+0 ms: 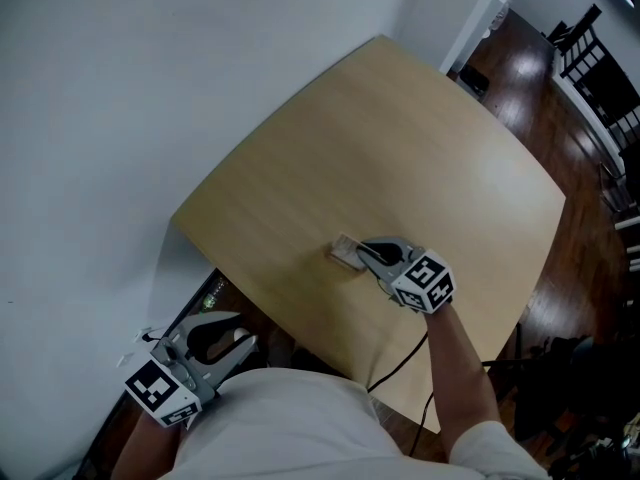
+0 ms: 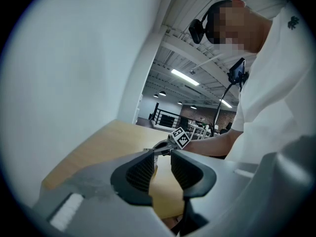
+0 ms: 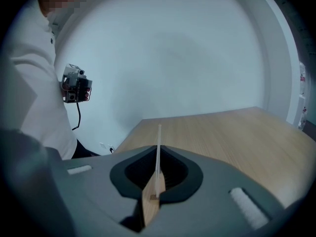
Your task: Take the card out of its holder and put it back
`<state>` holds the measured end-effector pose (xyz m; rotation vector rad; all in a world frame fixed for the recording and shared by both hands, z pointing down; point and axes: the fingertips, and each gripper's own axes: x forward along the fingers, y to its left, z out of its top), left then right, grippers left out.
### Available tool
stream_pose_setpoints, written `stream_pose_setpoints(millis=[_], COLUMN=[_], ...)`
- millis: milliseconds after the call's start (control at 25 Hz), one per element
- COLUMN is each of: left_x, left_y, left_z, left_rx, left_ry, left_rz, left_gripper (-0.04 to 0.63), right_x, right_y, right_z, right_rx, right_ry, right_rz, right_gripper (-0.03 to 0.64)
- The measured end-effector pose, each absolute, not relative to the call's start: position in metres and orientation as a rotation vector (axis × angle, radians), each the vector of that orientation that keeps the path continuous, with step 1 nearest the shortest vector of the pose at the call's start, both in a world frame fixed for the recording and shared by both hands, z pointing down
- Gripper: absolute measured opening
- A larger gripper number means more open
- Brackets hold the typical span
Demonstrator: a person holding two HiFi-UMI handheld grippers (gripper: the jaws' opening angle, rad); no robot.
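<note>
Table (image 1: 400, 148): pale wood, bare apart from the task's bits near its middle.

L side: left gripper (image 1: 235, 334) hangs off the near table edge, jaws apart w/ nothing between them, well away from the work.

R side: right gripper (image 1: 366, 255) is over the small wooden holder (image 1: 345, 252), jaws clamped flat on the card (image 3: 158, 147), which stands upright, edge-on in the right gripper view.

Holder contents: the card's lower end prob. sits in the slot; the view is tight, so it could be just clear.

Progress: early, I'd say. Card is gripped. Pulling it out and re-seating it are both left.
</note>
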<state>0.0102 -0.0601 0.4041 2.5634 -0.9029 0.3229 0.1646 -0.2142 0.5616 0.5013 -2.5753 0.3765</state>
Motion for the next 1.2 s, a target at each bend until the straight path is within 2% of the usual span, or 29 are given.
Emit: stream_pose_setpoints(millis=[640, 1200], left_x=[-0.038, -0.152], left_y=[-0.04, 0.038], left_z=[0.382, 0.373], left_rx=[2.705, 2.776], left_ry=[-0.795, -0.66], left_rz=[0.269, 0.238], left_gripper=[0.115, 0.115], right_x=[0.149, 0.043], right_y=[-0.181, -0.042], right_z=[0.452, 0.407], right_rx=[0.711, 0.8], right_ry=[-2.586, -2.542], right_rz=[0.166, 0.112], right_gripper=[0.021, 0.021])
